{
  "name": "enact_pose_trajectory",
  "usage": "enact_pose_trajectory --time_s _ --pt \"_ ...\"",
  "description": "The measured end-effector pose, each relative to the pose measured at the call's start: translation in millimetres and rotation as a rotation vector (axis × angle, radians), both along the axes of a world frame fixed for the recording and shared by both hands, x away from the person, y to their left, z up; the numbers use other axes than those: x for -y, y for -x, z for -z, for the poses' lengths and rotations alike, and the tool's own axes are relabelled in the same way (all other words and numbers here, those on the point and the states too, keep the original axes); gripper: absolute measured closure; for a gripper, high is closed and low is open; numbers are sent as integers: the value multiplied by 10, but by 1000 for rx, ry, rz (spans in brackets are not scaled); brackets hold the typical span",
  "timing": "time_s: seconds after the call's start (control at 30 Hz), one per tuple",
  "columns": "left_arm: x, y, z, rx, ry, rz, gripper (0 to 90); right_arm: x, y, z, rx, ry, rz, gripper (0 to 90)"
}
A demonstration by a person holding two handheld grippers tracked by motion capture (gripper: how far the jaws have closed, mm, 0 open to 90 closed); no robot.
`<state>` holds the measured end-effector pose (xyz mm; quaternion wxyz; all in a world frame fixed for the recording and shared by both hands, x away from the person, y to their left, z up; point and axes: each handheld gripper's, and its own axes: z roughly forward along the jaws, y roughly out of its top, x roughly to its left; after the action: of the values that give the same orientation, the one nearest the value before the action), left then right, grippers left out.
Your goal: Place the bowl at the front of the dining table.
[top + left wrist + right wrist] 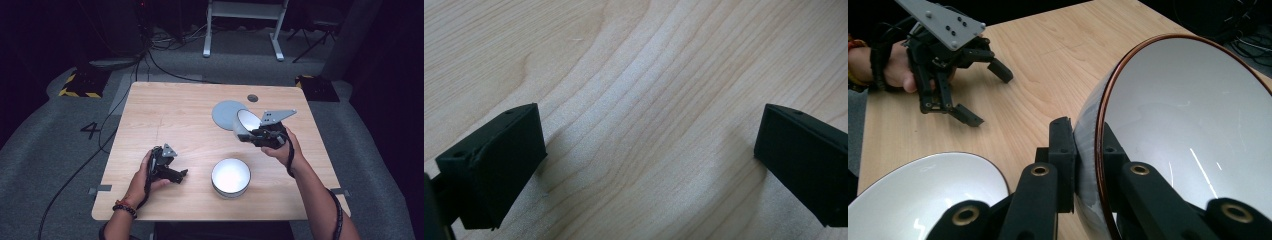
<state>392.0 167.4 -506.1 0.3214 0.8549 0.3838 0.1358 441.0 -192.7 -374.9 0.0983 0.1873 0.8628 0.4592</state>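
Observation:
My right gripper is shut on the rim of a grey bowl with a white inside, and holds it tilted on its side above the table's right half. In the right gripper view the two black jaws pinch the wall of that bowl, one pad outside and one inside. A second white bowl stands upright on the table near the front; its rim lies just below the held one. My left gripper rests open on the wood at front left, with bare table between its jaws.
A flat grey round disc lies on the wooden table just behind the held bowl, with a small dark hole beyond it. In the right gripper view the left gripper is farther off. Cables run on the floor to the left.

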Motion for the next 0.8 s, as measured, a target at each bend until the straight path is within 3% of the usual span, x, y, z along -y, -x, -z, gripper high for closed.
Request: enact_pose_trajectory --time_s 0.23,0.8 --pt "-2 0 -2 0 -2 3 2 -11 -131 49 -19 -11 22 825" --pt "0 1 -1 0 -1 1 3 -131 -425 110 -16 26 73 825"
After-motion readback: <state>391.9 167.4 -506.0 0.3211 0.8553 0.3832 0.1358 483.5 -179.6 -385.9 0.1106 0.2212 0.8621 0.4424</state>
